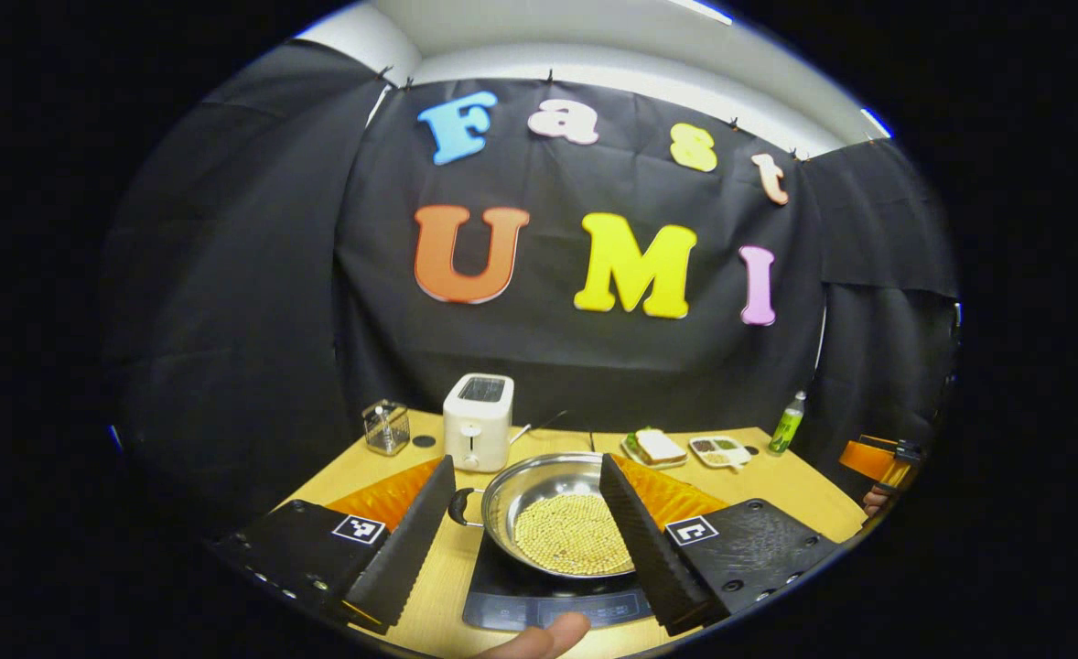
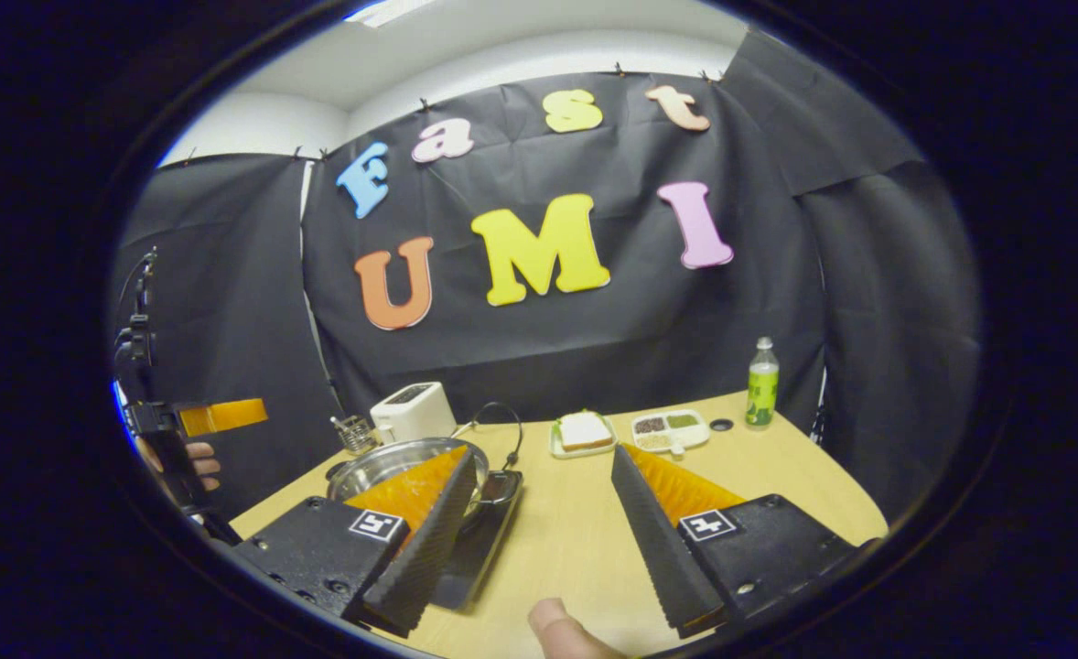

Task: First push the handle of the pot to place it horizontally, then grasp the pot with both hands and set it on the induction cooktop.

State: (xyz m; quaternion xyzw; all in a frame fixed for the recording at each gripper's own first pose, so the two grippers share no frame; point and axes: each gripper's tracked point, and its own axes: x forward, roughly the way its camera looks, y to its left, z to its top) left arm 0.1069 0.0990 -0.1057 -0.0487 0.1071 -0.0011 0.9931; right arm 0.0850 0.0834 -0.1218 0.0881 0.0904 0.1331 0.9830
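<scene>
- The pot (image 1: 553, 513), a shallow steel pan with a bright rounded wall, sits on the induction cooktop (image 1: 548, 599), a flat dark glass slab at the near edge of the wooden table (image 1: 777, 476).
- Small pale round beans (image 1: 571, 535) lie in a heap over the pot's floor.
- A dark loop handle (image 1: 459, 506) juts from the pot's left rim, lying roughly level.
- In the left gripper view the left gripper (image 1: 521, 522) is released: its ribbed, wedge-shaped fingers stand wide apart, framing the pot without touching it, as far as I can tell.
- In the right gripper view the right gripper (image 2: 544, 513) is also released, fingers spread over bare table to the right of the pot (image 2: 402, 462) and the cooktop (image 2: 479, 540).
- Judging from this, the placing looks done and both hands are clear; the step in hand is the retreat.
- The next move calls only for drawing both tools back without clipping the rim, since a knock could slide smooth steel on glass or scatter beans.
- Far on the table stand a white boxy toaster (image 1: 478, 421), a clear glass holder (image 1: 386, 426), a sandwich on a plate (image 1: 656, 448), a small compartment dish (image 1: 720, 449) and a green bottle (image 1: 787, 424).
</scene>
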